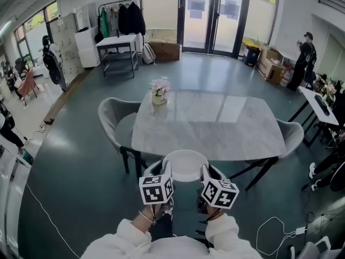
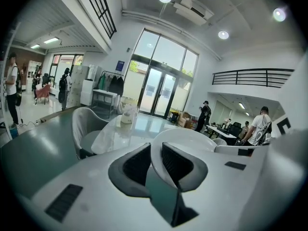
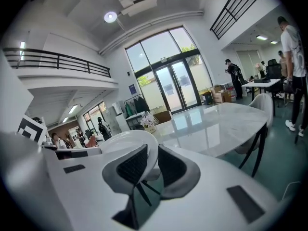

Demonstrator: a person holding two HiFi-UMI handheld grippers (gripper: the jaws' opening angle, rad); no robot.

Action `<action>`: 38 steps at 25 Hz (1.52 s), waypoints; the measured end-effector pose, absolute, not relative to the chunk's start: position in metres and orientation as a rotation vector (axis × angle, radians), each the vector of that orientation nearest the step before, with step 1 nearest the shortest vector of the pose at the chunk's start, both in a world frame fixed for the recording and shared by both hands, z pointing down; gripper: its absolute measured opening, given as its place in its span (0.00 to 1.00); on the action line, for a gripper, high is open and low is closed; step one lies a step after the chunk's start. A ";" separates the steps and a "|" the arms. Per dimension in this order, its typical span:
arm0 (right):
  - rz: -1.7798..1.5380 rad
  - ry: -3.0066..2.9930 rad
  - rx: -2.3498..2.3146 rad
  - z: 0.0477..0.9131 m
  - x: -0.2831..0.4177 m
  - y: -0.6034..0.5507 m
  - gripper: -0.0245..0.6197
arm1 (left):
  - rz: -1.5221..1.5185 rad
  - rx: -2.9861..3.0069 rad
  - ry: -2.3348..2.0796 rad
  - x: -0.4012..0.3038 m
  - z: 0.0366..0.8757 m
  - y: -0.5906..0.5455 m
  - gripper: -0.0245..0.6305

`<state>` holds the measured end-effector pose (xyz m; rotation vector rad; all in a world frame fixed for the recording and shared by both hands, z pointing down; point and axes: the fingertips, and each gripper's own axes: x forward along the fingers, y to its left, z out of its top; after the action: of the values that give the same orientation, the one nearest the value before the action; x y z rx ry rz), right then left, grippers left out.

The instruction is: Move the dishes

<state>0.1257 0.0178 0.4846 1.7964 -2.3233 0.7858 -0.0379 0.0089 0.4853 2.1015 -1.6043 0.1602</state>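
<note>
The plate (image 1: 185,163) — rim partly hidden behind left gripper (image 1: 167,171) and right gripper (image 1: 205,172) — underside unseen.

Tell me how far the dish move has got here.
Done: the white dish is picked up, its rim clamped by the left tongs and the right tongs. In hand: it is carried at the near edge of the marble table. Left: setting it down; the table holds only a flower vase.
</note>
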 end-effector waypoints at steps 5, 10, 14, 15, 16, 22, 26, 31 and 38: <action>0.751 -2.324 1.799 0.479 0.123 -0.017 0.23 | 0.134 2.110 -1.598 -0.040 0.482 -0.025 0.14; 0.737 -2.320 1.794 0.477 0.116 -0.051 0.23 | 0.131 2.097 -1.589 -0.046 0.485 -0.062 0.14; 0.746 -2.299 1.802 0.478 0.121 -0.079 0.23 | 0.147 2.101 -1.565 -0.040 0.488 -0.092 0.14; 0.751 -2.293 1.807 0.480 0.122 -0.086 0.23 | 0.153 2.103 -1.559 -0.039 0.489 -0.100 0.14; 0.757 -2.286 1.812 0.482 0.123 -0.094 0.23 | 0.159 2.106 -1.554 -0.038 0.490 -0.107 0.14; 0.773 -2.261 1.833 0.483 0.123 -0.140 0.23 | 0.182 2.117 -1.532 -0.038 0.491 -0.157 0.14; 0.773 -2.247 1.846 0.476 0.121 -0.172 0.23 | 0.185 2.122 -1.520 -0.041 0.484 -0.190 0.14; 0.757 -2.239 1.858 0.473 0.116 -0.209 0.23 | 0.164 2.133 -1.506 -0.045 0.482 -0.230 0.14; 0.747 -2.196 1.902 0.470 0.116 -0.247 0.23 | 0.154 2.156 -1.470 -0.044 0.482 -0.271 0.14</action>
<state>0.1165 -0.2474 0.4699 1.9022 -2.1955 0.7469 -0.0438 -0.2710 0.4820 2.1560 -1.4696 0.1544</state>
